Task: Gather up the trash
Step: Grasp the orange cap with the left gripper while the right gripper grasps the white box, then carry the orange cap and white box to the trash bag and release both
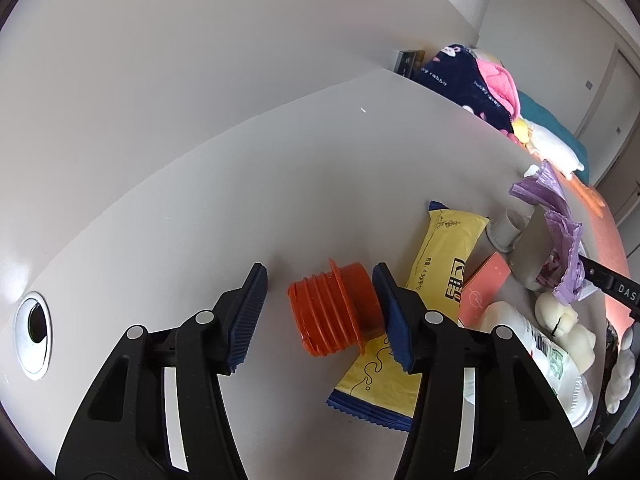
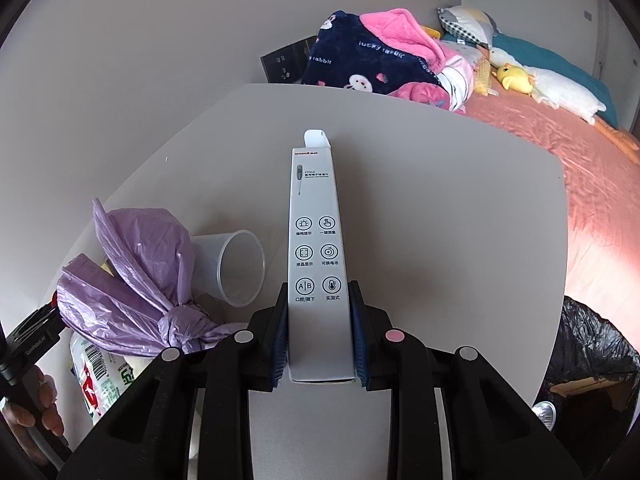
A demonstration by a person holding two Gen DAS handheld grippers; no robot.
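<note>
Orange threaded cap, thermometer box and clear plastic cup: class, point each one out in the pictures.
orange threaded cap (image 1: 334,312): left wrist view, on its ribbed threaded side.
thermometer box (image 2: 318,248): right wrist view, on the printed front face among the icons.
clear plastic cup (image 2: 240,268): right wrist view, inside its open mouth, lying on its side.

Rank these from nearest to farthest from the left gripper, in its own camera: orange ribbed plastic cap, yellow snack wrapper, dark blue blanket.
From the left gripper:
1. Orange ribbed plastic cap, between its fingers.
2. Yellow snack wrapper, just behind and right.
3. Dark blue blanket, far back right, beyond the white table.
</note>
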